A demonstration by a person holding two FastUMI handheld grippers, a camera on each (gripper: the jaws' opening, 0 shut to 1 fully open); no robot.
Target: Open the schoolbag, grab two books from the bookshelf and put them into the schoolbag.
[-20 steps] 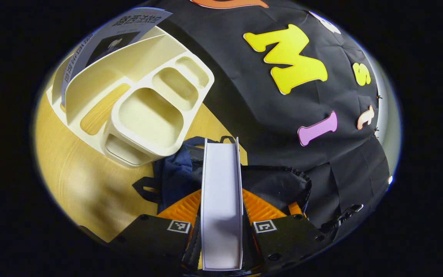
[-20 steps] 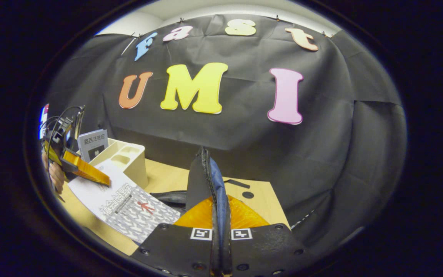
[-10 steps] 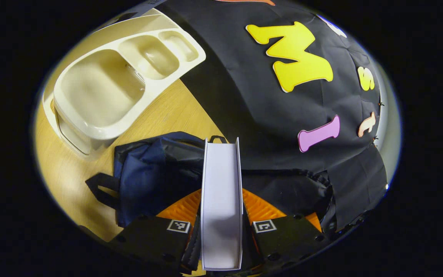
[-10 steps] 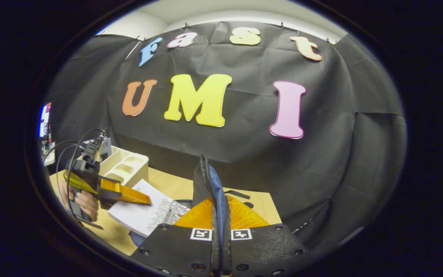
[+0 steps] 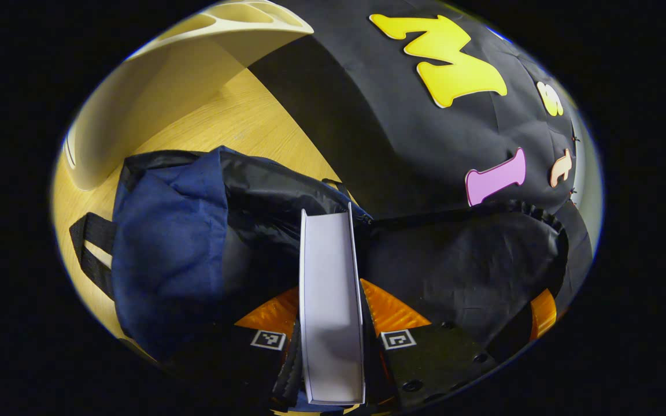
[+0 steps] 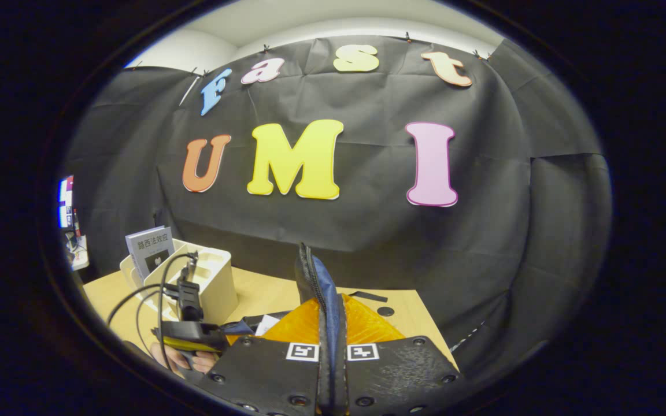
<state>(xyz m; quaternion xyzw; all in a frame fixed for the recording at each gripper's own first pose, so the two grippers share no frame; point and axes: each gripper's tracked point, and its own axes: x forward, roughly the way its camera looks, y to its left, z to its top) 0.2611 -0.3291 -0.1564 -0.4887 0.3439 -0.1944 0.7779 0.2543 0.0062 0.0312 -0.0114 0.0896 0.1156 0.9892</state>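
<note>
With the left gripper clamped on a book over the bag and the right gripper pinching its zipper edge, the book's corner could, I think, snag the rim.

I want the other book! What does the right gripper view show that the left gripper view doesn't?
Right gripper view: a second book standing in the bookshelf, and the right gripper pinching the zipper edge of the schoolbag. Left gripper view: the left gripper clamping a white book over the bag's open mouth. Both: schoolbag, bookshelf, table.
</note>
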